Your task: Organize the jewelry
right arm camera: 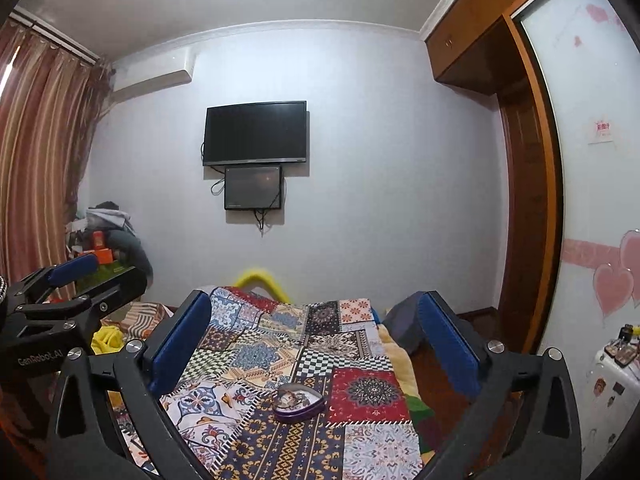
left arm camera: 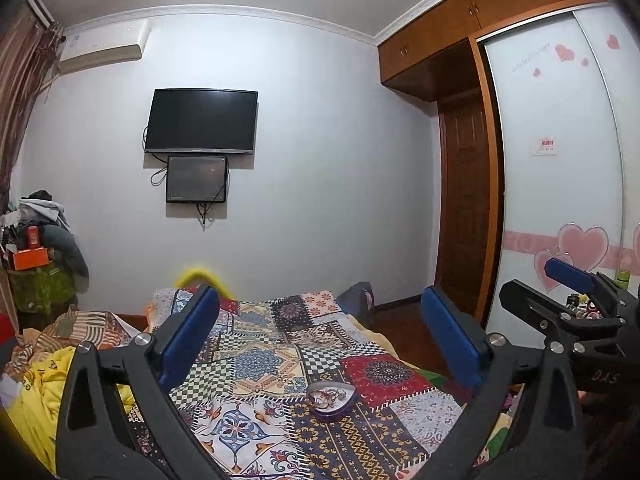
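You face a bed [left arm camera: 280,360] covered by a patchwork quilt [right arm camera: 280,344], with 2 dark screens on the wall beyond: a TV [left arm camera: 201,120] and a smaller monitor [left arm camera: 197,179] just below it. A wardrobe [left arm camera: 552,160] with pink heart decals stands to the right. Your left hand-held gripper [left arm camera: 320,344] has its 2 blue pads [left arm camera: 188,340] spread wide apart, nothing between them. Your right hand-held gripper [right arm camera: 316,340] is likewise wide apart and empty; it also shows at the right edge of the left wrist view. The heart-shaped jewelry box [left arm camera: 330,396] sits open on the quilt, ahead of both grippers, touched by neither, with small jewelry pieces [left arm camera: 329,394] inside, too small to make out.
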Demonstrator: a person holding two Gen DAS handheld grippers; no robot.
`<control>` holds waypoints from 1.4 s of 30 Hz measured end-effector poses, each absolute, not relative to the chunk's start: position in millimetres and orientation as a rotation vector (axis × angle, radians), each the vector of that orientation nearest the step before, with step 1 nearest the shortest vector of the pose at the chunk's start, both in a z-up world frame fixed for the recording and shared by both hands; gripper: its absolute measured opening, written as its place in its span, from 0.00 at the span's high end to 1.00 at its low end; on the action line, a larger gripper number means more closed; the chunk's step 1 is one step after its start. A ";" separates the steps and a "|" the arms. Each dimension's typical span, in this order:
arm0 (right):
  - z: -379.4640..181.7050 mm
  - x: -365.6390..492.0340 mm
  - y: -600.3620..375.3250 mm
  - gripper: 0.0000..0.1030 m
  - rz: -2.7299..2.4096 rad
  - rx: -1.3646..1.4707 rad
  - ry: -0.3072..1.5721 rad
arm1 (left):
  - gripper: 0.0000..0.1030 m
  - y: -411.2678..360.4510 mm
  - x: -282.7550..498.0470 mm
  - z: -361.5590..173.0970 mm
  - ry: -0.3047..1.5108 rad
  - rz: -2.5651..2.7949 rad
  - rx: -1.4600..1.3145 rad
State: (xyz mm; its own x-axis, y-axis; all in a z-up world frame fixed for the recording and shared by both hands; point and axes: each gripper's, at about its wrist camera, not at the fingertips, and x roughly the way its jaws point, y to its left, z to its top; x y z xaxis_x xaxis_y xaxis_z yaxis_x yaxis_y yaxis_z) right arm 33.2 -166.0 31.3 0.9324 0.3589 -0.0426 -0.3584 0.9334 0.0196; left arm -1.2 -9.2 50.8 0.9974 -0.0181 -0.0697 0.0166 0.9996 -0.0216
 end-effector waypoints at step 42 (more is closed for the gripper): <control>31.2 33.9 -173.1 0.00 0.365 0.018 0.092 | 0.00 -9.4 12.0 40.0 0.123 -0.021 -0.044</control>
